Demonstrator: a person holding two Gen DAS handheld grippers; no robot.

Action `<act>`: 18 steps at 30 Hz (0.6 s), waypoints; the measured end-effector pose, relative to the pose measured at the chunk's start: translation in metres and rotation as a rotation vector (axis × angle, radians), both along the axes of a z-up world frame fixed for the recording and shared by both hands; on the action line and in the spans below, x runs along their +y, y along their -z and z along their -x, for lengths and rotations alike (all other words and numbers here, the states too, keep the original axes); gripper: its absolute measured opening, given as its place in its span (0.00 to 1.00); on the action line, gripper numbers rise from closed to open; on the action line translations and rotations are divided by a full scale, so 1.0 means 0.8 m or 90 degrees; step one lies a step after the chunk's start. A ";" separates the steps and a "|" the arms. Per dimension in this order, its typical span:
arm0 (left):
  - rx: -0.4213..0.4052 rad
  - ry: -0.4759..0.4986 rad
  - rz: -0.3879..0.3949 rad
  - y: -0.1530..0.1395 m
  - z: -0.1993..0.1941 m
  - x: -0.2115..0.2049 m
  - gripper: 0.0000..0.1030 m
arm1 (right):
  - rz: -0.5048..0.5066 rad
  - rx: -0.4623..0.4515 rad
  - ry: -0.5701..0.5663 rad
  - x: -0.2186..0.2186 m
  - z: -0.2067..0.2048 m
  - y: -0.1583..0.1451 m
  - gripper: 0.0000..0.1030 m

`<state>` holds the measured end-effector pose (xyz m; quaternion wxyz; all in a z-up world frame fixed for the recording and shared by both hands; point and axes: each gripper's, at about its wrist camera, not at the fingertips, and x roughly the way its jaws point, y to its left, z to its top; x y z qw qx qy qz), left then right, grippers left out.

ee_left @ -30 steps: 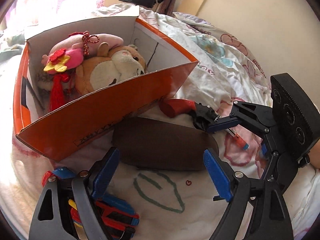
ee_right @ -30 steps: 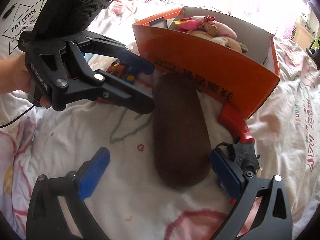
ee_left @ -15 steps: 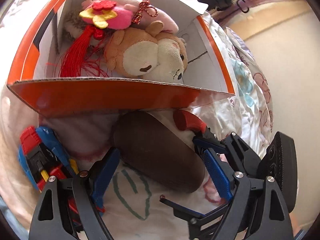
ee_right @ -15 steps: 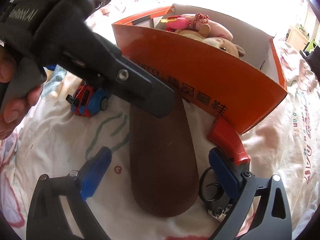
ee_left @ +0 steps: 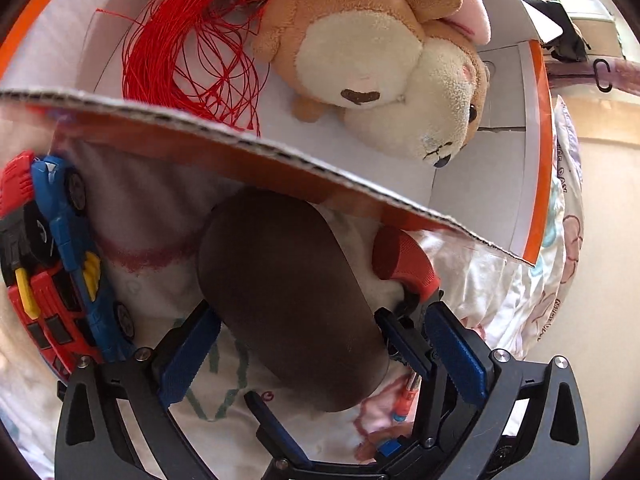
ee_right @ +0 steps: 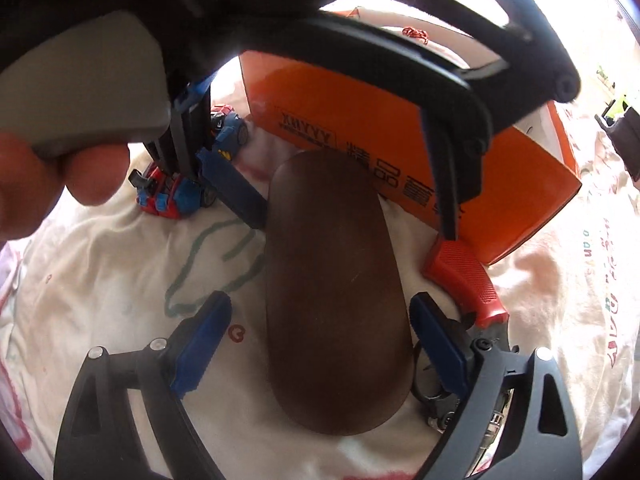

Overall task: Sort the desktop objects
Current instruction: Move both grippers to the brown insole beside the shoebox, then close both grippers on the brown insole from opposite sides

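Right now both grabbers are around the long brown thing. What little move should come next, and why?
Probably squeeze both grippers shut on the brown case. The left gripper and the right gripper are both open, with their blue pads on either side of it and not clearly pressing it. It lies on the bedsheet beside the orange box, so gripping comes before lifting.

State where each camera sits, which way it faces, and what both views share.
Left wrist: sits on the left gripper, looking down along its open jaws at the brown case, with the box and its plush toy beyond; the right gripper shows at the bottom.
Right wrist: sits on the right gripper, facing along the case toward the box; the left gripper and a hand show above.
Shared: case, box, toy car, red-handled toy.
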<state>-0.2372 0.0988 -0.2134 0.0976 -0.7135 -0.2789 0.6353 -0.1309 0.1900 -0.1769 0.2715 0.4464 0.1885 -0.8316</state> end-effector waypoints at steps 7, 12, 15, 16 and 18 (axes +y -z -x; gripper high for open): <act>-0.022 0.031 0.041 -0.001 0.004 0.005 0.85 | -0.011 -0.011 0.002 0.004 0.005 0.003 0.85; -0.028 0.057 0.047 -0.001 0.007 0.005 0.76 | -0.001 -0.028 0.019 0.013 0.014 0.000 0.73; -0.036 0.061 0.045 -0.004 0.009 0.005 0.73 | 0.000 -0.031 0.028 0.019 0.017 -0.004 0.67; -0.040 0.061 0.045 -0.005 0.009 0.006 0.73 | 0.001 -0.032 0.030 0.021 0.017 -0.005 0.67; -0.049 0.063 0.045 -0.007 0.012 0.006 0.72 | 0.003 -0.034 0.032 0.024 0.018 -0.008 0.65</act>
